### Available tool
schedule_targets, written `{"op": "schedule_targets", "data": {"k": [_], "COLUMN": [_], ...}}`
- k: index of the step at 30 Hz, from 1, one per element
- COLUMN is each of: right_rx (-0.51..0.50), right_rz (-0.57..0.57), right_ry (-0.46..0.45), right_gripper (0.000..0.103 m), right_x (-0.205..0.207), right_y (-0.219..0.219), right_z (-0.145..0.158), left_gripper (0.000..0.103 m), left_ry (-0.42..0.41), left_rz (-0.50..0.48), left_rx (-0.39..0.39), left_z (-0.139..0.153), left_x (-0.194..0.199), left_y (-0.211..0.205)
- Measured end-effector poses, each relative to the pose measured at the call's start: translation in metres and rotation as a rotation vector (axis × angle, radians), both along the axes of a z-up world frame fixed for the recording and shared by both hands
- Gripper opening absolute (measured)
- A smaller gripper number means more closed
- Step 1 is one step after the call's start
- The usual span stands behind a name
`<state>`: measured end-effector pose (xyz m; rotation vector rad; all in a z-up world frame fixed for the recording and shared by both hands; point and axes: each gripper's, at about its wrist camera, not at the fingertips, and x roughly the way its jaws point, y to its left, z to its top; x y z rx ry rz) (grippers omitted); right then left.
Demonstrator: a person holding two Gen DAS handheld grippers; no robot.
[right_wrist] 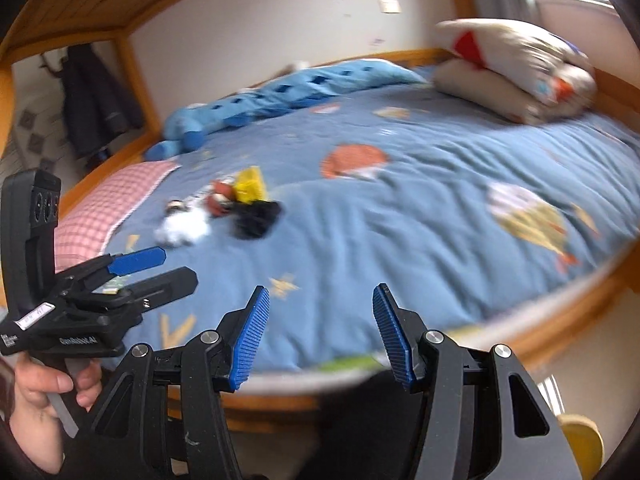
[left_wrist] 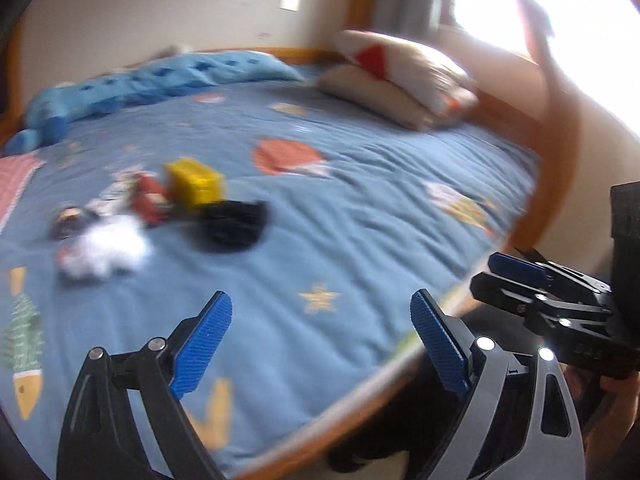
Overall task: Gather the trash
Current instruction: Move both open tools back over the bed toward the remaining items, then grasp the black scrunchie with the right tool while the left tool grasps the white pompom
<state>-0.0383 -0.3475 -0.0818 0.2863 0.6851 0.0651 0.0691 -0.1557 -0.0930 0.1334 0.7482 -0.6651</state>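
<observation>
Trash point(left_wrist: 160, 216) is seen piled on the bed point(left_wrist: 360, 220), well beyond both grippers: a yellow box point(left_wrist: 196, 180), white crumpled paper point(left_wrist: 108, 248) and a black bag point(left_wrist: 236, 222), blurred. The left gripper point(left_wrist: 322, 340) and right gripper point(right_wrist: 320, 332) are held with fingers spread, nothing between them

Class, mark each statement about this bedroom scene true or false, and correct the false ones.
1. Both hand-held grippers hold trash. False: the left hand-held gripper and the right hand-held gripper are open and hold nothing.
2. A yellow box lies among the litter on the bedspread. True.
3. The white crumpled piece lies on the floor. False: it lies on the bedspread.
4. Pillows are stacked at the far end of the bed. True.
</observation>
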Motion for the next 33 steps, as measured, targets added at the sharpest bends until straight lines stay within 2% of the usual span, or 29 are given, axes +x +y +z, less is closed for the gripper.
{"op": "schedule_targets", "data": {"k": [2,5,11,17,33], "right_rx": [-0.001,-0.009,-0.01,0.008,-0.06], "right_rz": [0.045,0.077,0.15,0.17,0.165], "right_ry": [-0.008,-0.017,-0.015,0.014,0.113], "right_gripper": [0.056,0.07,0.07,0.07,0.073], "right_x": [0.02,0.044,0.087,0.112,0.182], "right_y": [0.015,0.034,0.064,0.074,0.084], "right_z": [0.002,0.003,-0.001,-0.012,-0.043], "left_gripper": [0.092,0.098,0.099,0.099,0.099], "left_ry": [-0.017,-0.04,-0.015,0.001,0.05], "left_rz": [0.052,0.136,0.23,0.249,0.302], "left_rx": [0.012,0.016,0.0,0.005,0.02], "left_z": [0.0,0.0,-0.01,-0.022,-0.039], "left_x": [0.01,0.024,0.053,0.073,0.13], "left_y": [0.016,0.042,0.077,0.083,0.104]}}
